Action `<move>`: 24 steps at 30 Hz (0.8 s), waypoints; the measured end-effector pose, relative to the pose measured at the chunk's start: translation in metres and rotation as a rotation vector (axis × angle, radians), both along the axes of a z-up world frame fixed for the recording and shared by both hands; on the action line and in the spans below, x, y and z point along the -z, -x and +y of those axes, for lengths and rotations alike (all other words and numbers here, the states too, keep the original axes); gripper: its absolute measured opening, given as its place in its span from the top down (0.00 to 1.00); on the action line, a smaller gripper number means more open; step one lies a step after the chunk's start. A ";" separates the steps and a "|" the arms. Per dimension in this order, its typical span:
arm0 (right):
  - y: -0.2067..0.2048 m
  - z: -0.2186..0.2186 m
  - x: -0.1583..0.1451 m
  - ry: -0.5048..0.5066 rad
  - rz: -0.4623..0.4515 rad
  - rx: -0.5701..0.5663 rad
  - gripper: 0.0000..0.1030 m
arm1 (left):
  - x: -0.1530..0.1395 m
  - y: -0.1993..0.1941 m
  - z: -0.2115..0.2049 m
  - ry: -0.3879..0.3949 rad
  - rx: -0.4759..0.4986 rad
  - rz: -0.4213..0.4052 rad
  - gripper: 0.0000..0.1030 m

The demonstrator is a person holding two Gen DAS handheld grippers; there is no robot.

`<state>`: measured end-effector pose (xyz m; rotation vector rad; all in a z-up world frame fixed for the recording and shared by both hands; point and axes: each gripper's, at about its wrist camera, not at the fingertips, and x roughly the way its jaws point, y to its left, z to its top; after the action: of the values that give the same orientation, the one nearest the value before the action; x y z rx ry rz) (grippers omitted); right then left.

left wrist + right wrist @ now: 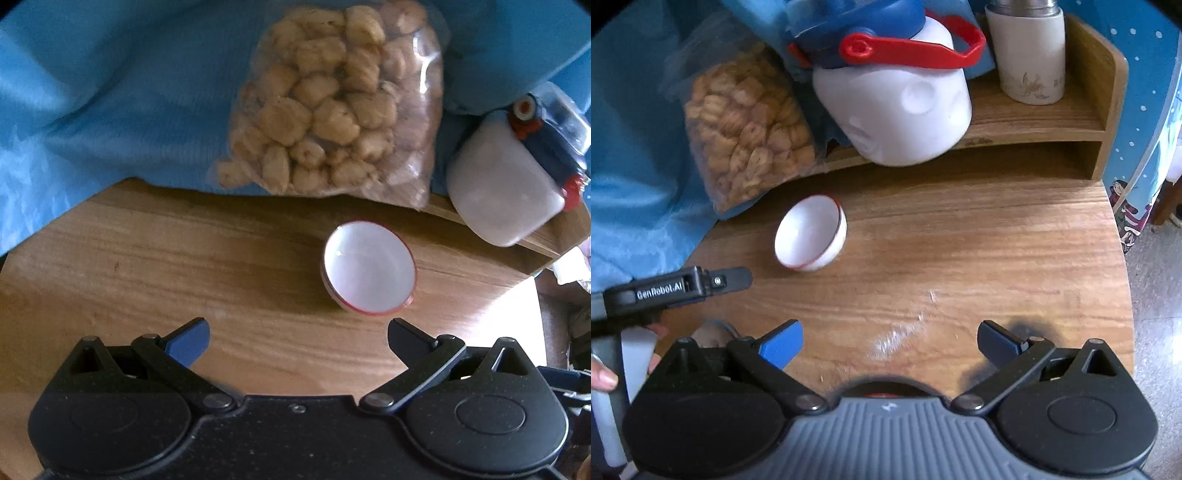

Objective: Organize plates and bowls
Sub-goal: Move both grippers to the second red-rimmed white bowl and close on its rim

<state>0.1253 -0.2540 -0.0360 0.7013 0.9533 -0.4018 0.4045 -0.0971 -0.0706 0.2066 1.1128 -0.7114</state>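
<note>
Bowl point(369, 267) sits on the wood table point(184, 266), tipped a bit so its white inside and red rim show. It is the main thing here, so all places are told from it. Behind the bowl is a clear bag point(332, 99) full of tan snack bits, lying on a blue cloth point(92, 92). Behind the bowl and to the right is a white jug point(897, 107) with a blue lid and red strap, leaning on a low wood shelf point(1034, 125). A cream cup point(1028, 55) stands on that shelf, farther right. The left gripper point(297, 341) is near the bowl, in front of it, with its fingers wide apart and nothing in them. The right gripper point(890, 341) is in front of the bowl and off to the right, also spread wide and holding nothing.
</note>
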 end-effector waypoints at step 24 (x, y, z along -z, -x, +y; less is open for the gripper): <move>-0.075 -0.024 0.040 0.011 0.070 0.111 0.00 | 0.033 -0.066 -0.061 -0.106 0.209 -0.089 0.01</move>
<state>0.2007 -0.2778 -0.0755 0.7363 0.9802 -0.5316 0.4704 -0.1582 -0.1032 0.4454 1.0538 -0.8217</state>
